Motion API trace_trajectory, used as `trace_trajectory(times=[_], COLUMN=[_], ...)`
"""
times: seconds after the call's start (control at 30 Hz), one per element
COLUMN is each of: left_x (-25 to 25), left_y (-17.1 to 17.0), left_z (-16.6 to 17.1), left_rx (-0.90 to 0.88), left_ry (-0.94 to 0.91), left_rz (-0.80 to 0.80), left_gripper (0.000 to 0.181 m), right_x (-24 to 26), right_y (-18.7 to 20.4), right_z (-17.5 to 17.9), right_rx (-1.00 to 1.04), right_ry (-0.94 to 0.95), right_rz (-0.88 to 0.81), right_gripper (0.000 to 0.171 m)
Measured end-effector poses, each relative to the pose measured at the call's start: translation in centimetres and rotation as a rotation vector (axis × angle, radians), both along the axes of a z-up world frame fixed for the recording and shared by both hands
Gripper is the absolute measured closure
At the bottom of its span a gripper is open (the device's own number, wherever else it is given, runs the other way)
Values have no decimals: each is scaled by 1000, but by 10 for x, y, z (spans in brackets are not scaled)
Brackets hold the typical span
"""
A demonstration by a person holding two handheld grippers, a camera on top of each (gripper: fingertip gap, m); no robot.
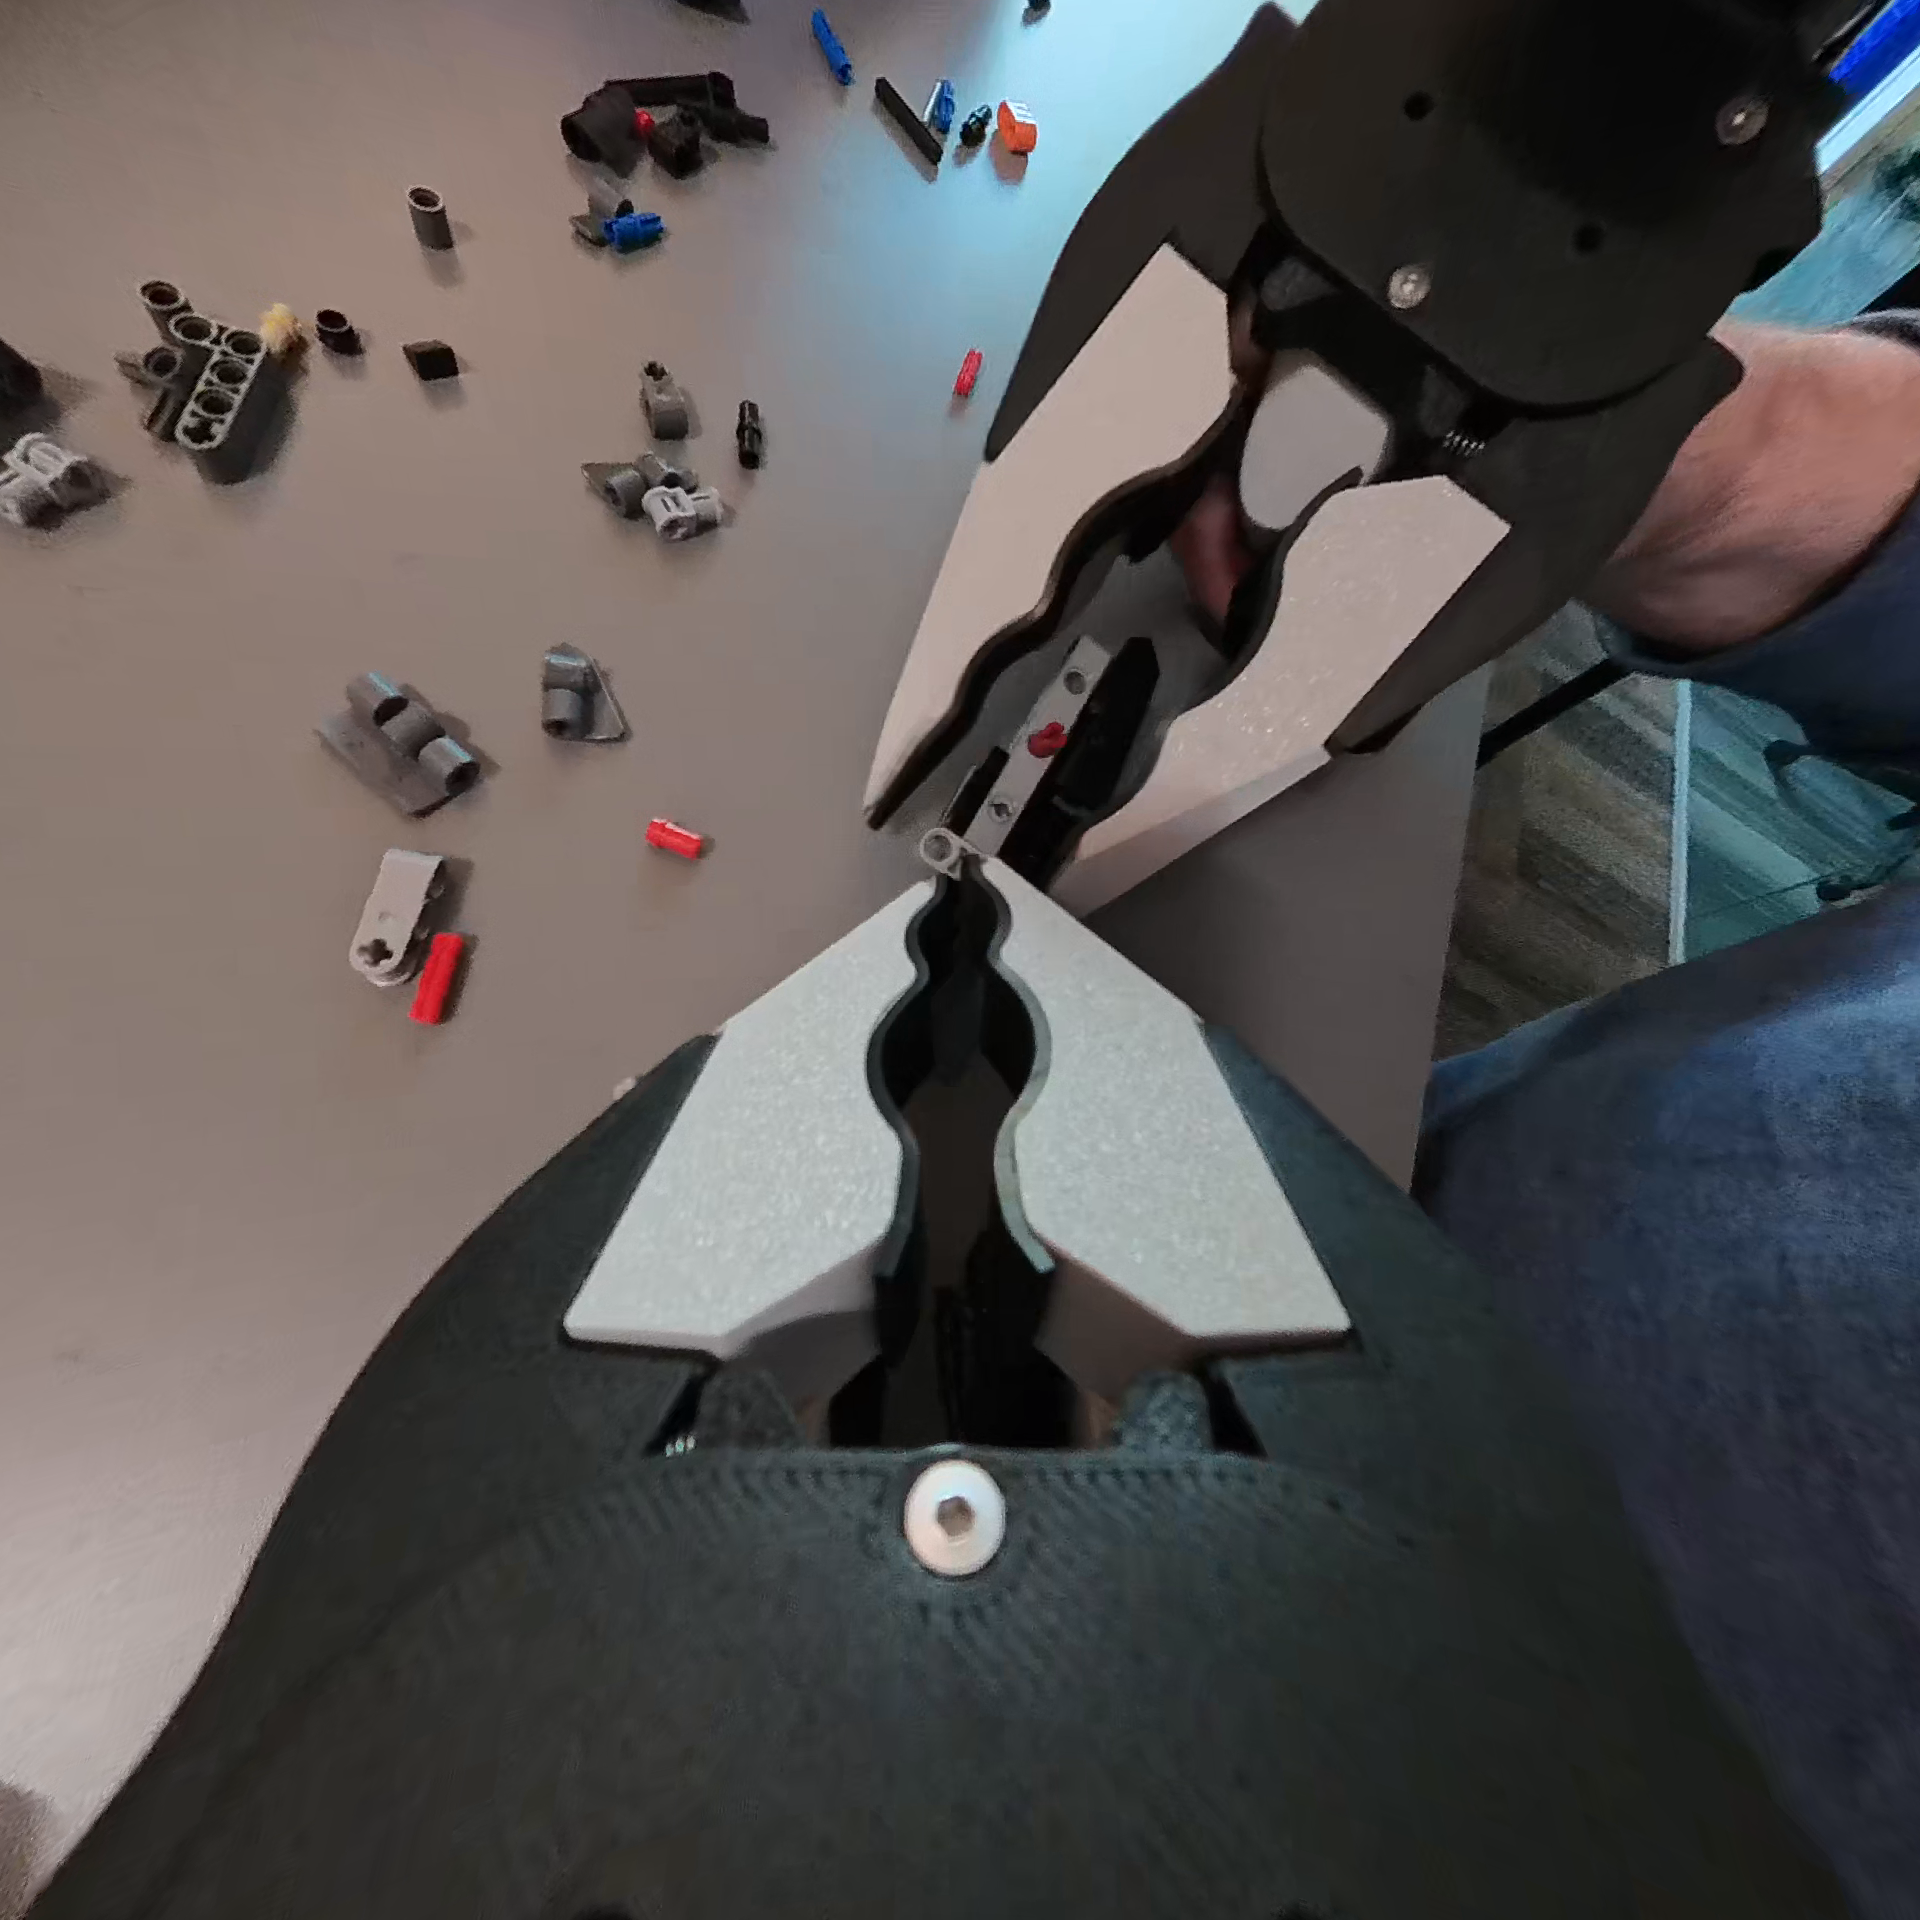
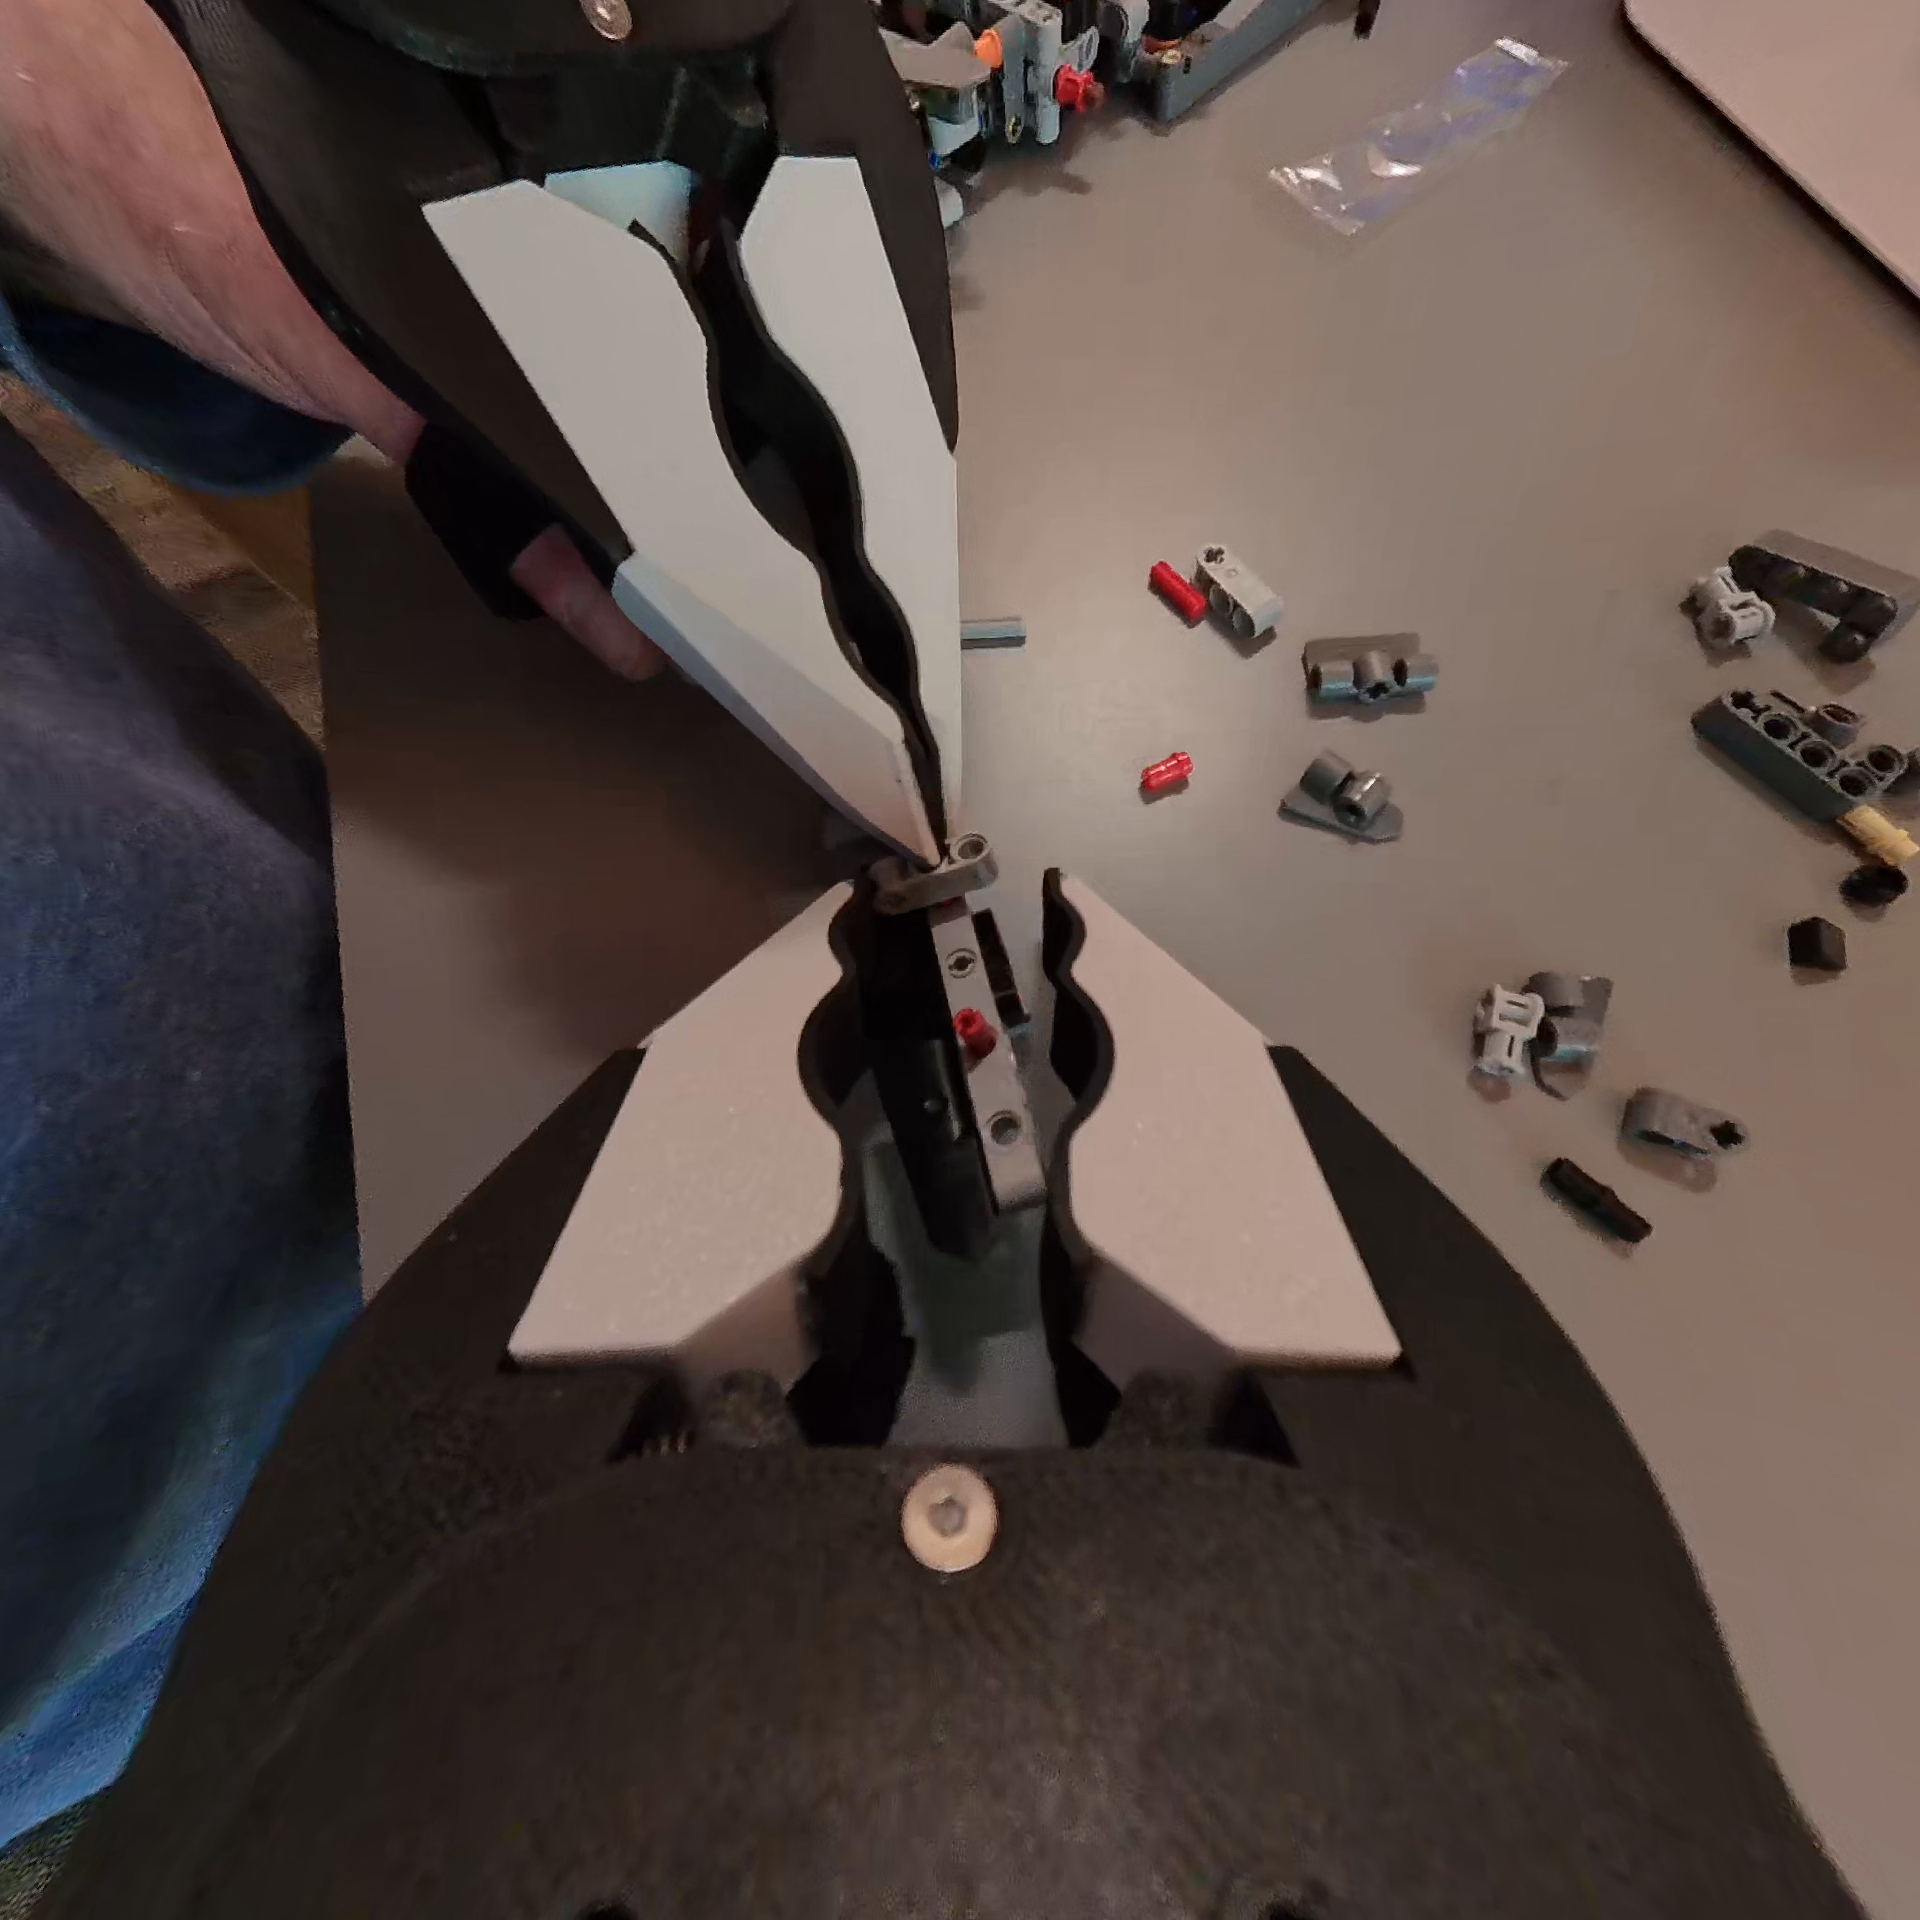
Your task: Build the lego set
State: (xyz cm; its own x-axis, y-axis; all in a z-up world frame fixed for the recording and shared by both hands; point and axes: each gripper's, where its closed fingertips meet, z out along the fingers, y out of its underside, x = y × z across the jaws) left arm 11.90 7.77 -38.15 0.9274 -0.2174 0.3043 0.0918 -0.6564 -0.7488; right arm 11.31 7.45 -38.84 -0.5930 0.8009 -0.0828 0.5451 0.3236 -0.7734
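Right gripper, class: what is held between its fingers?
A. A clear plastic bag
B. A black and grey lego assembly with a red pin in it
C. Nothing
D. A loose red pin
B: in the right wrist view the right gripper clamps the black and grey assembly, with the red pin in its side.

A grey table [image 2: 1351, 416] is filling most of both views. A clear, crumpled plastic bag [image 2: 1418, 135] is lying flat on it near the far edge. A pale flat slab, perhaps a laptop [image 2: 1808, 114], is sitting at the table's far right corner, partly cut off. Beyond the table's near edge, patterned floor [image 1: 1579, 831] is showing, and blue fabric [image 1: 1704, 1299] is covering a person's lap.
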Motion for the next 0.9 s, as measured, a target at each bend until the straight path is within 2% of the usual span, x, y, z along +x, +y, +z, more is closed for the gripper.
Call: trace_trajectory(times=[0.07,0.23,0.57,0.9], left_x=[-1,1,4,9], left_y=[0,2,5,10], left_z=[0,0,-1,-2], left_rx=[0,-5,-38,-87], left_ry=[21,10,39,-11], left_rz=[7,6,-11,-29], left_gripper=[180,180,181,181], right_x=[6,11,13,13], right_y=[-3,3,4,10], right_z=[4,6,5,4], right_rx=[-22,-18,-50,-56], right_ry=[-13,-11,11,14], right_rz=[19,5,6,-16], right_gripper=[147,141,147,154])
